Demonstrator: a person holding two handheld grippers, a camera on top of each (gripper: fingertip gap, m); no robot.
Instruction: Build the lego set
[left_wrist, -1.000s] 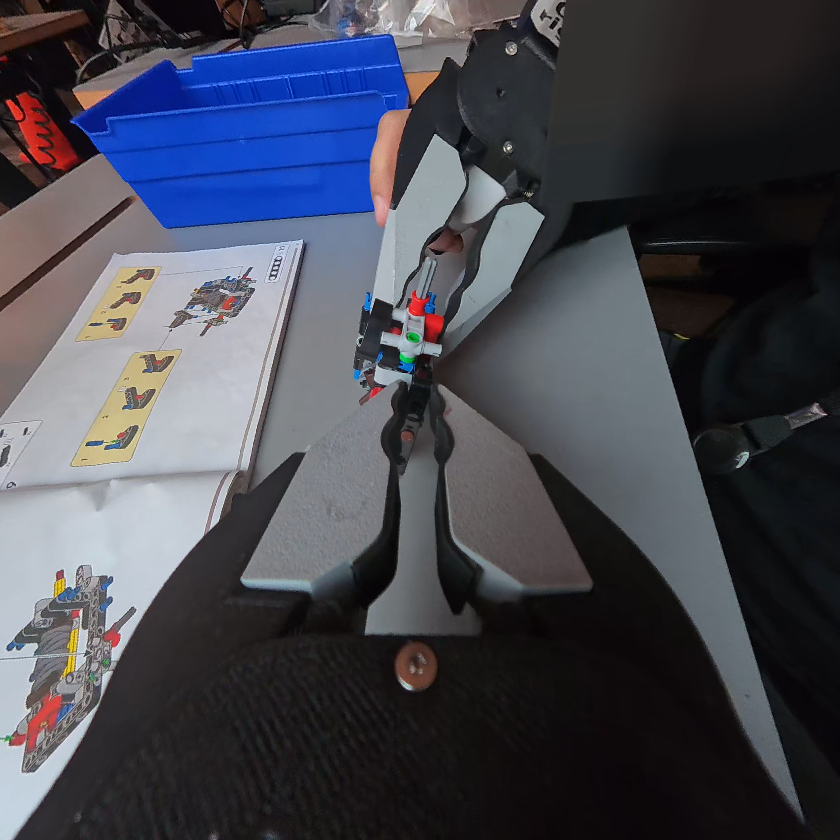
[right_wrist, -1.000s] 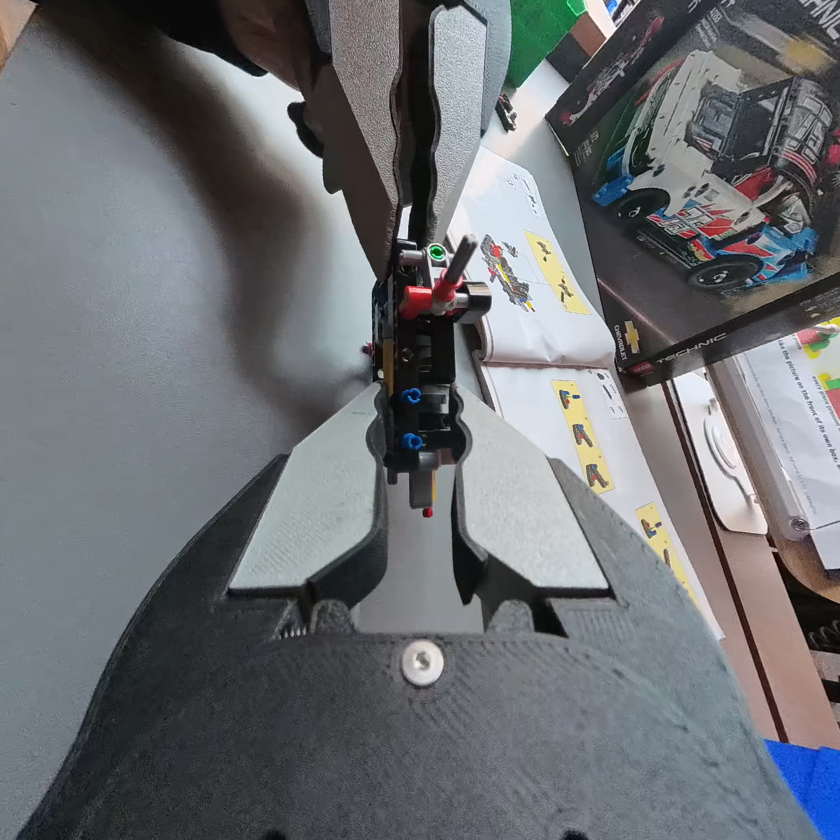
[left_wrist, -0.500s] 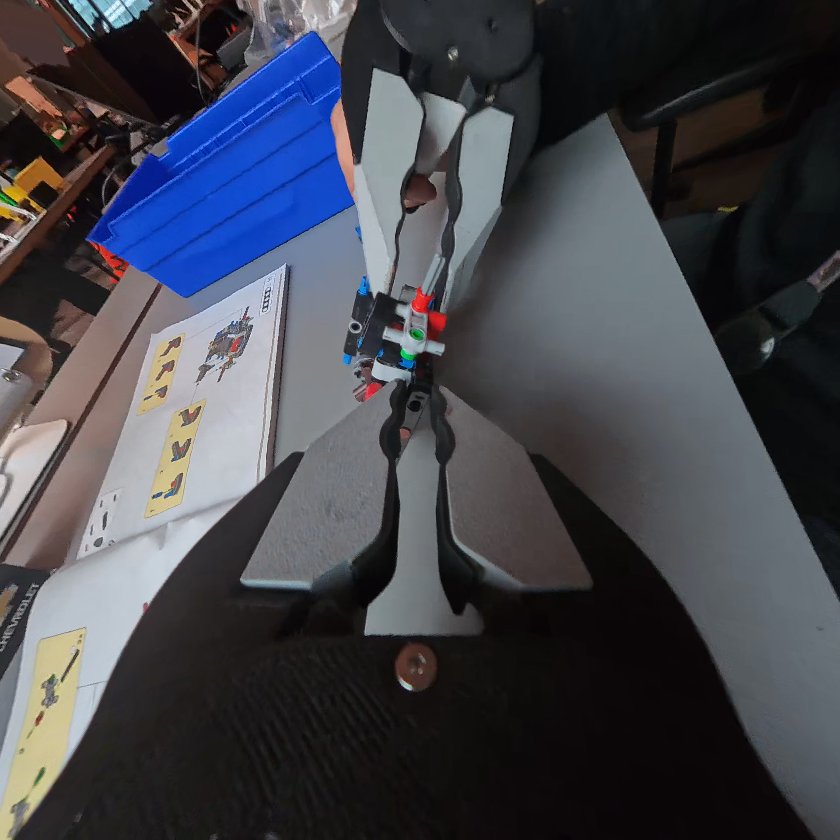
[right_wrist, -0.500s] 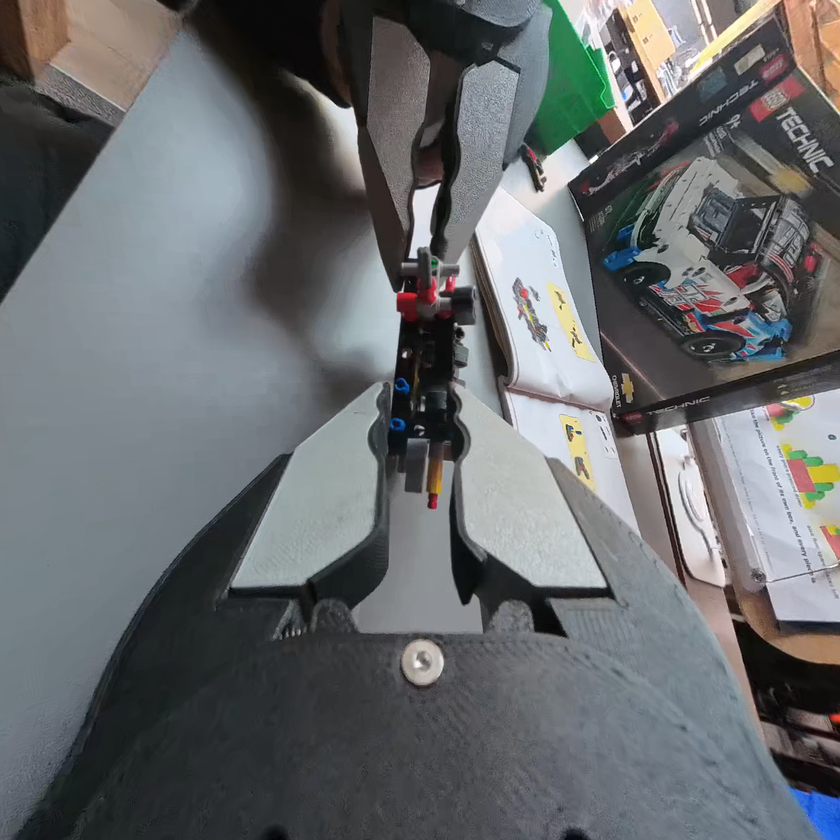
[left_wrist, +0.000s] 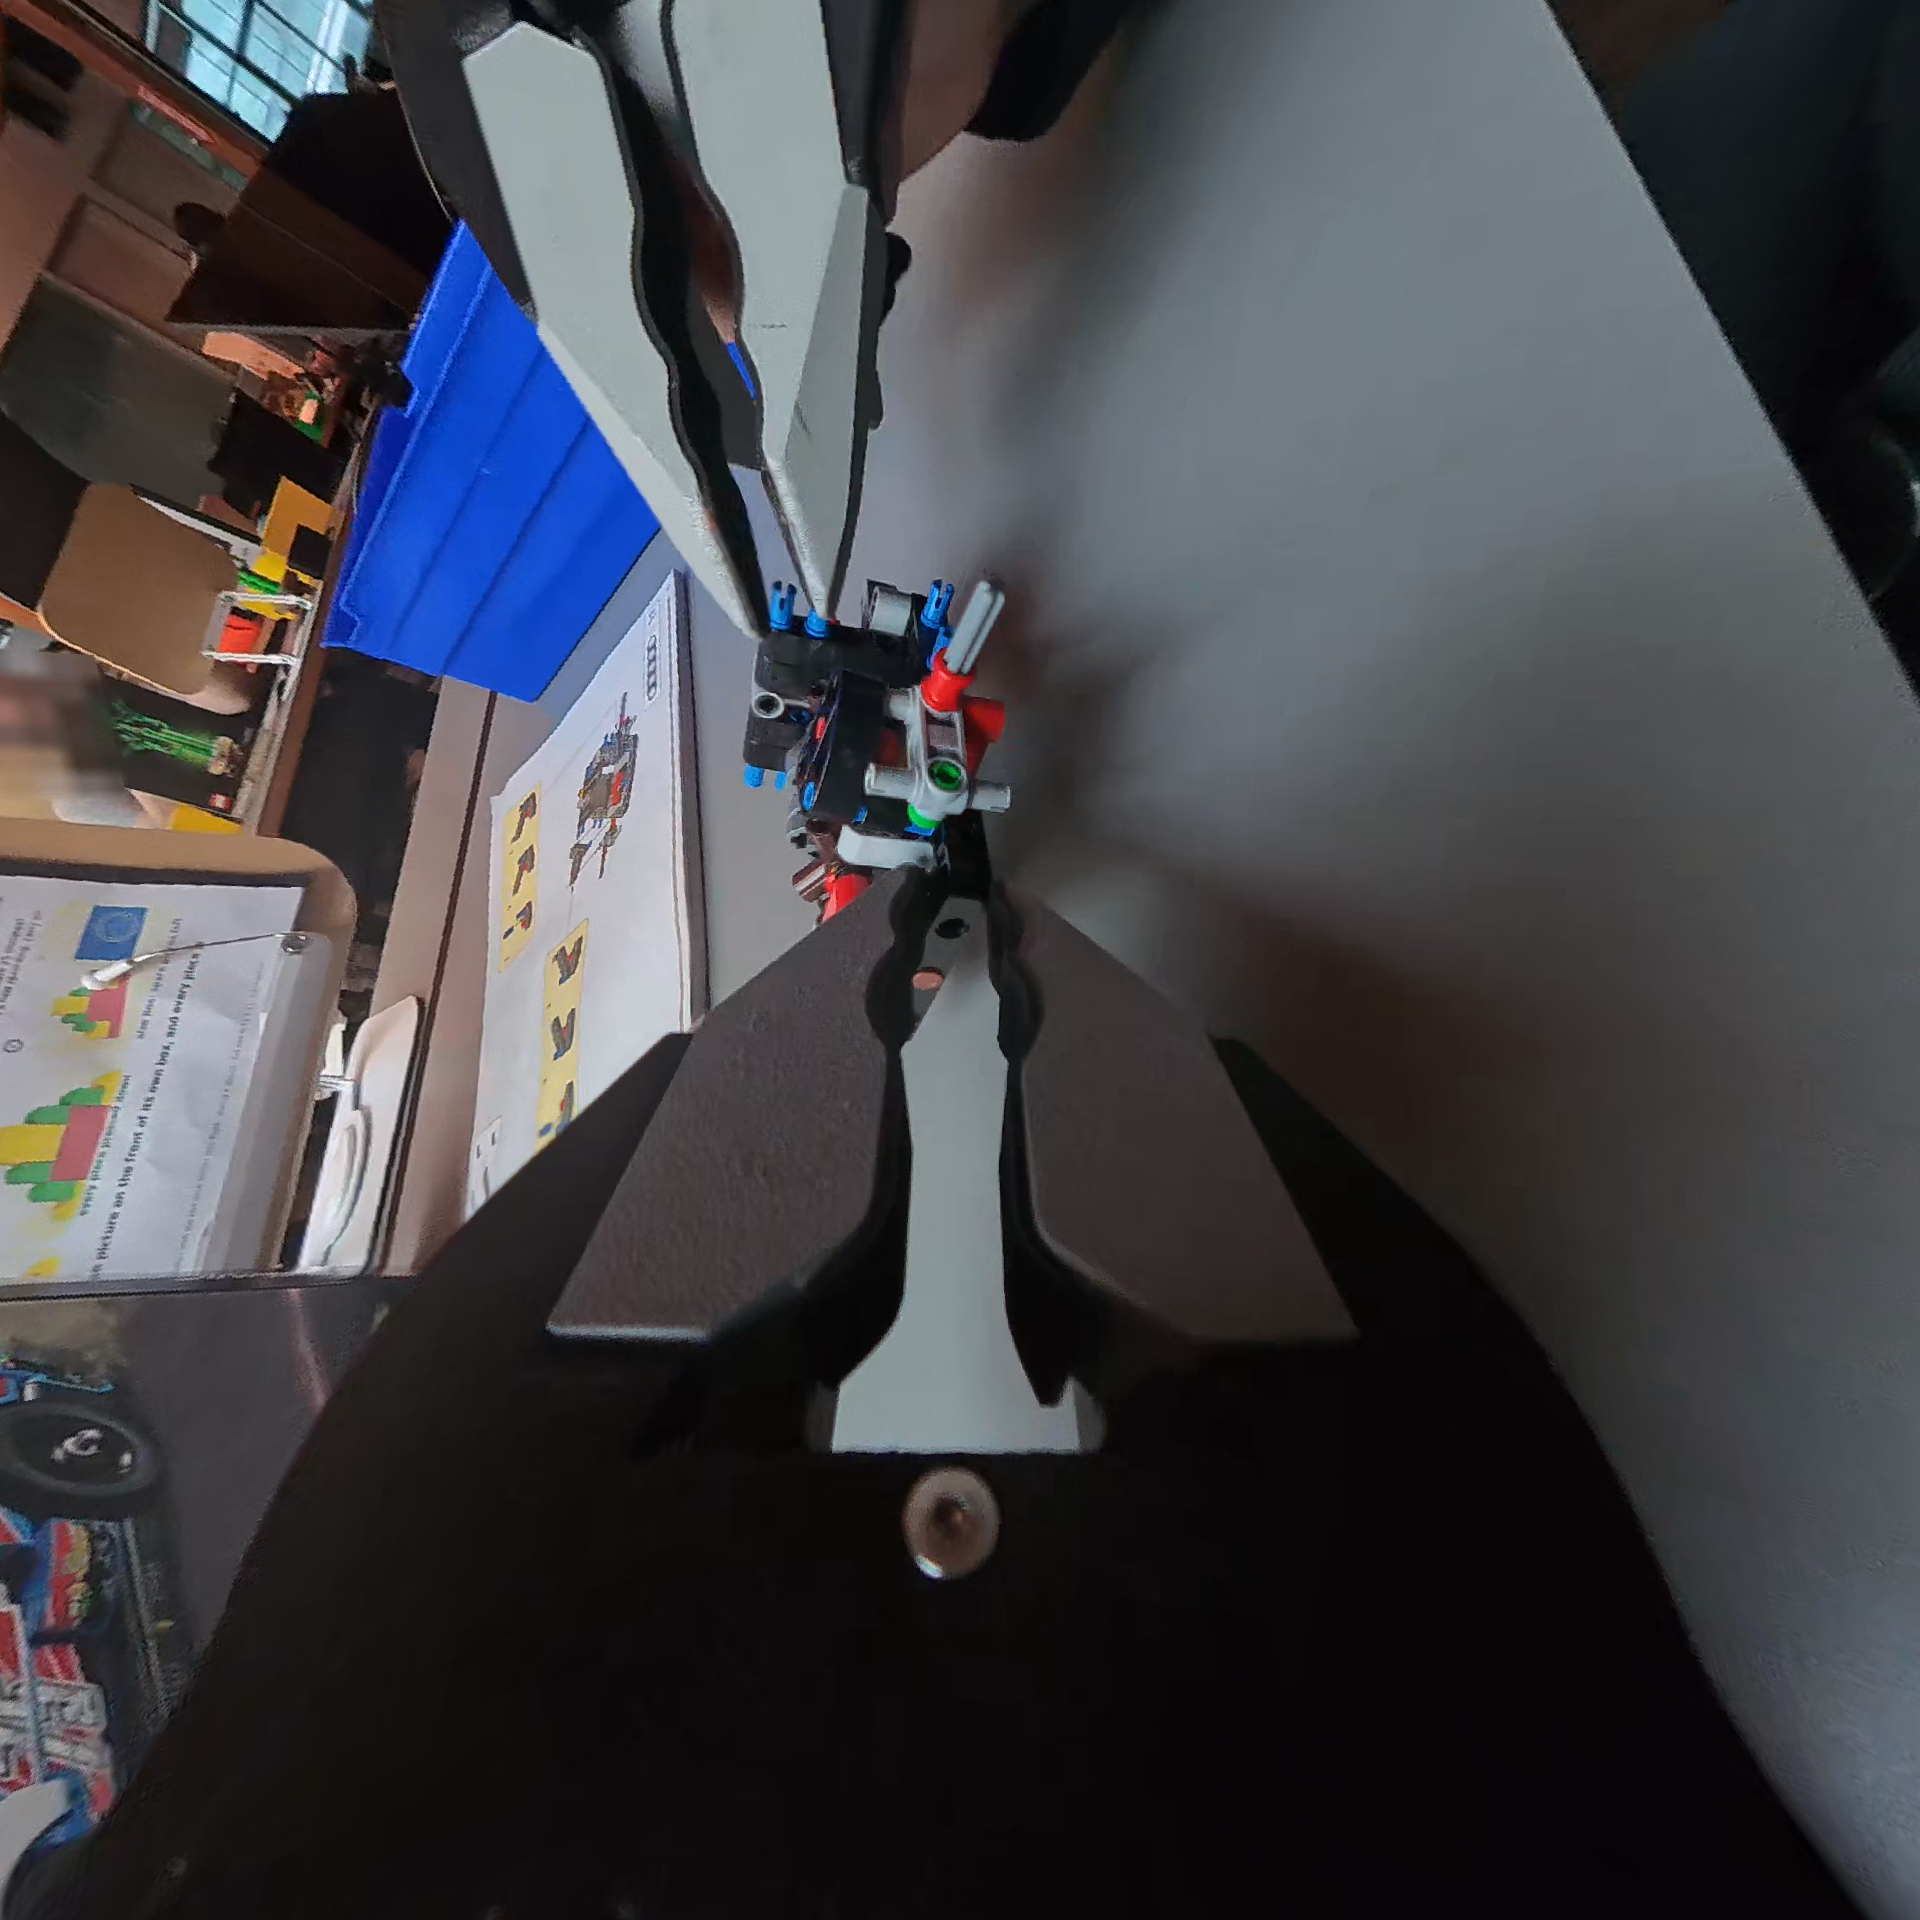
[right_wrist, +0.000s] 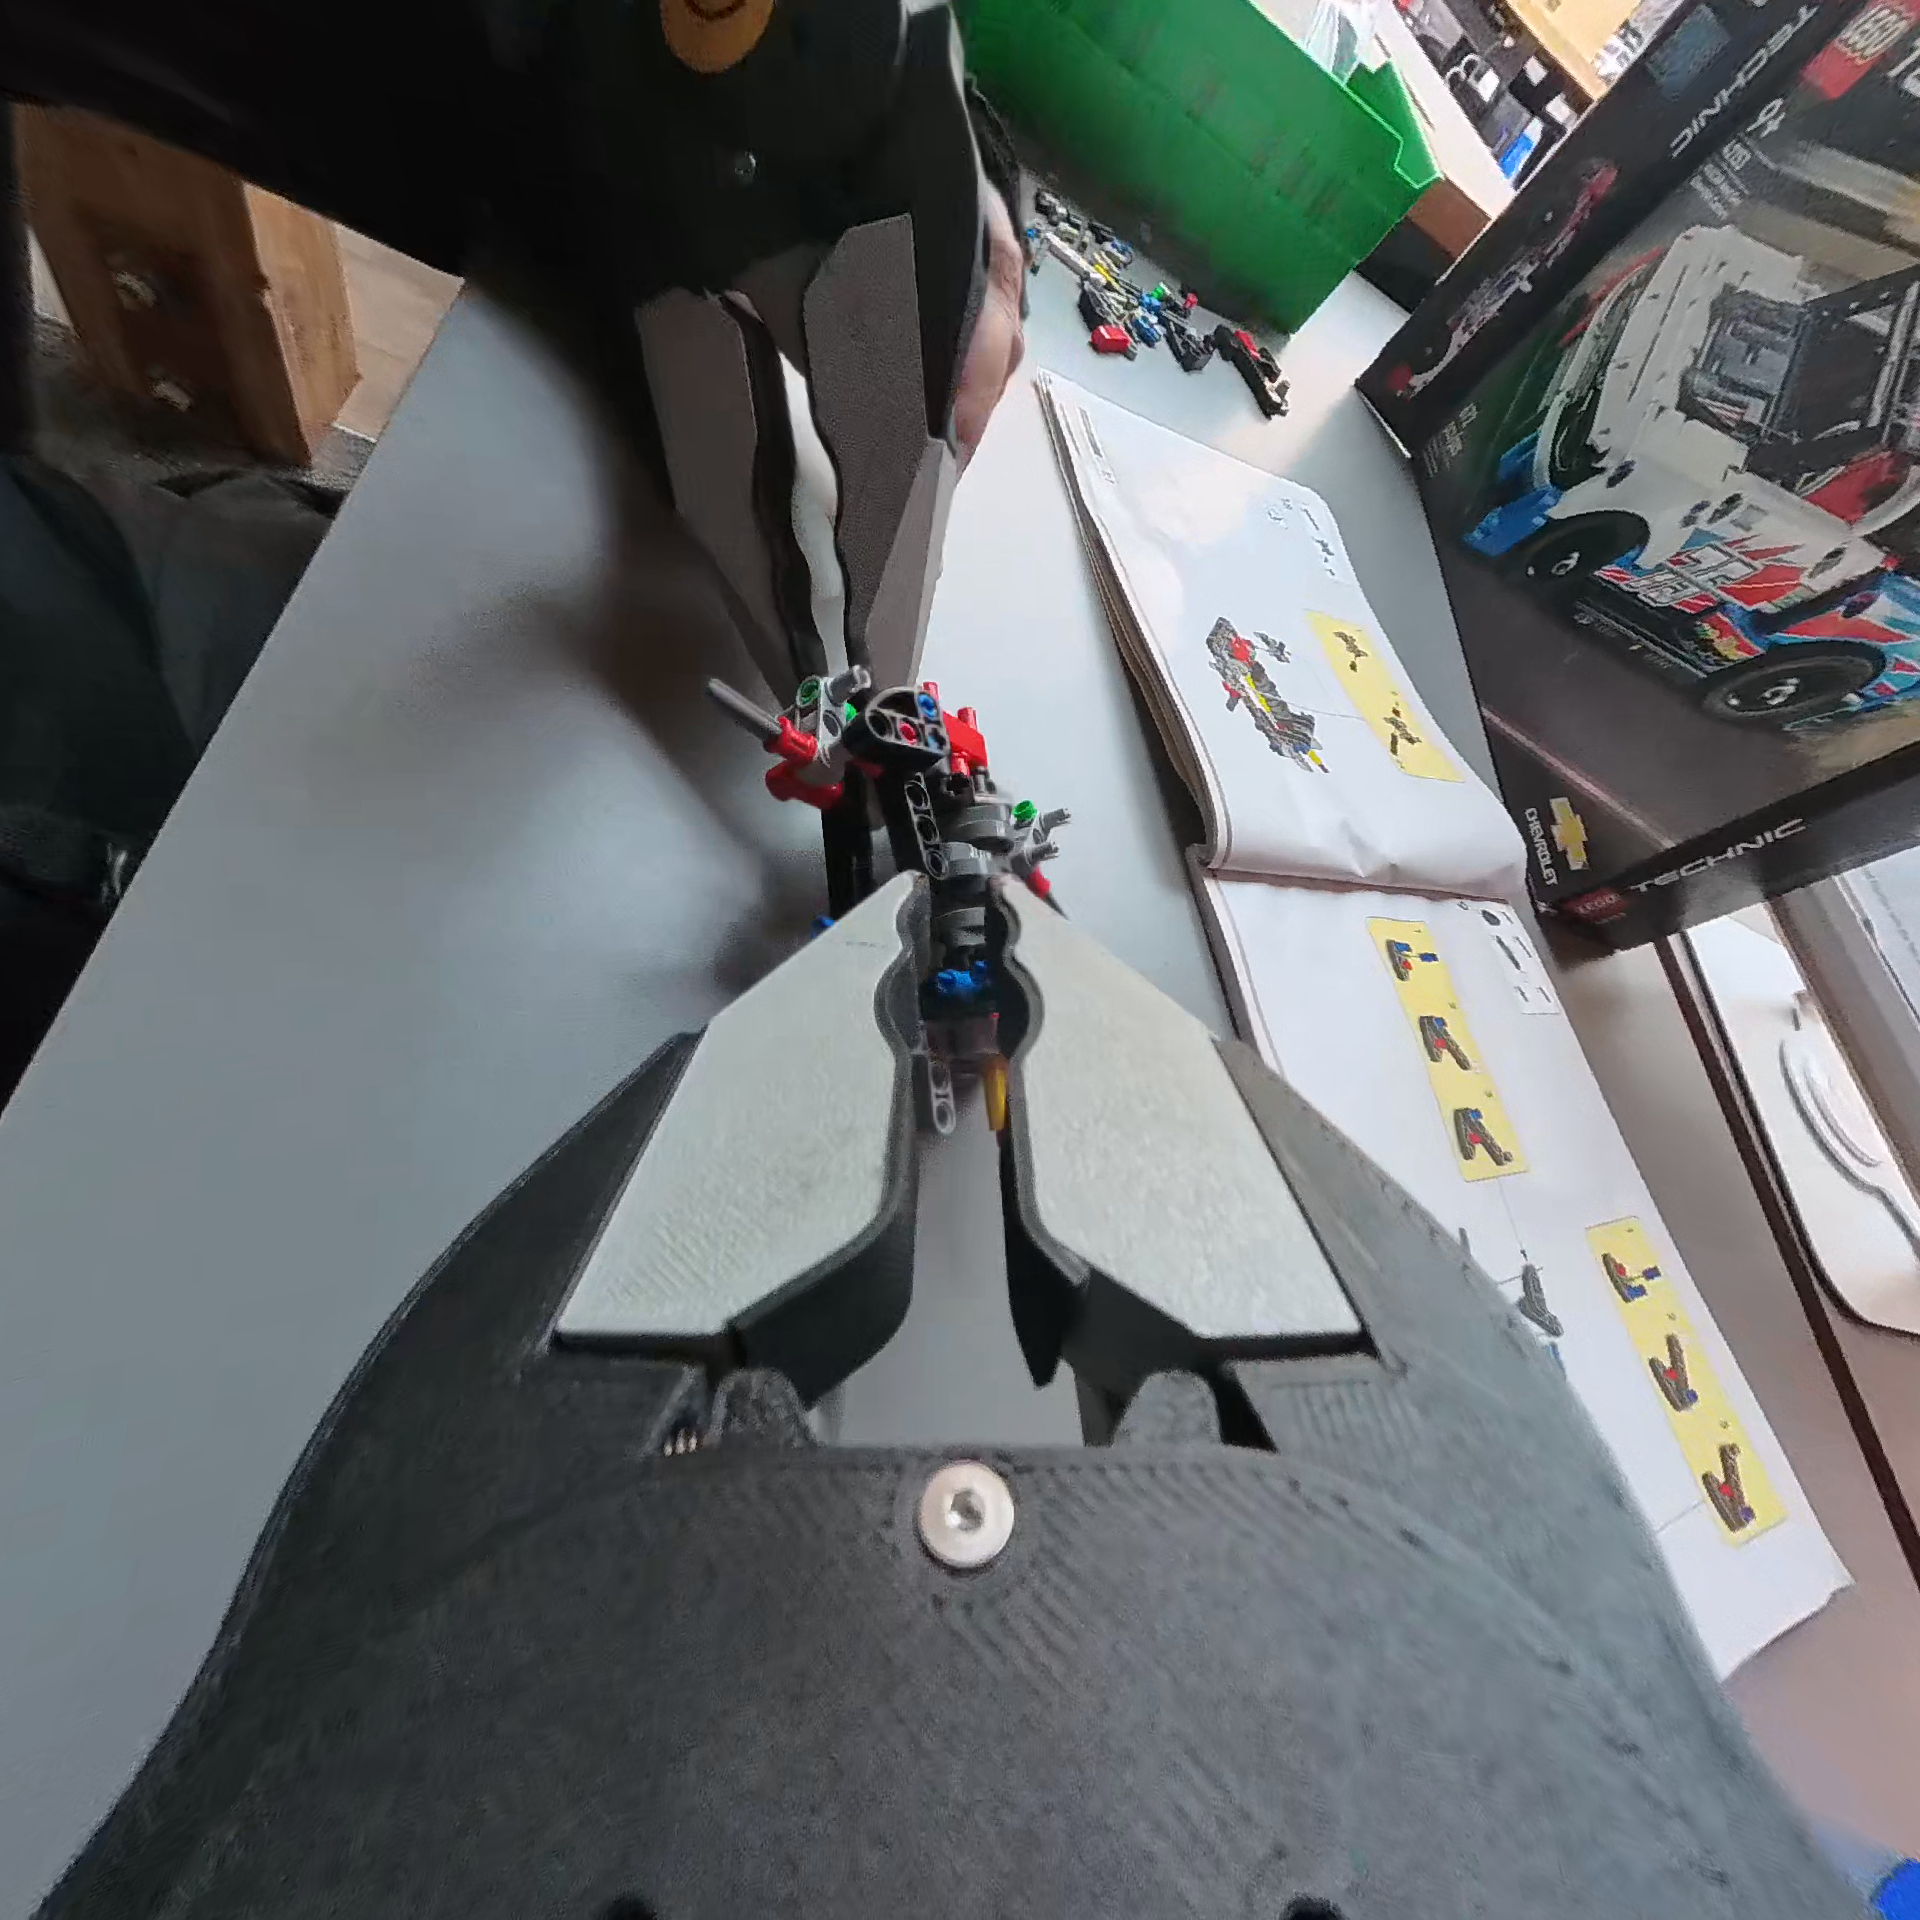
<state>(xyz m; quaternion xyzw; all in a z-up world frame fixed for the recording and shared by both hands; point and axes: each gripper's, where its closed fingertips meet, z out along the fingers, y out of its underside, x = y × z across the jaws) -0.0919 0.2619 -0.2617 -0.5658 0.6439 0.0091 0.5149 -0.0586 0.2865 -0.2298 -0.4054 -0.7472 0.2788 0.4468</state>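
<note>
Both claws were clamped on one small lego assembly, held up above the grey surface between them. Left claw was closed narrow on the black lower end of the assembly, dark piece pinched at the fingertips. Right claw gripped the opposite end, dark beam with blue pins sitting in the notch between its fingers; a yellow bit poked back toward the camera. In the left wrist view the right claw came in from the top, tips at the blue pins. In the right wrist view the left claw came in from the top, tips just beside the red and grey connector with the thin grey axle sticking out.

Open instruction booklet lay flat on the surface beside the assembly. Boxed set with a white race car picture stood behind the booklet. Loose parts were scattered farther back, near a green bin. Blue bin sat beyond the booklet in the left wrist view.
</note>
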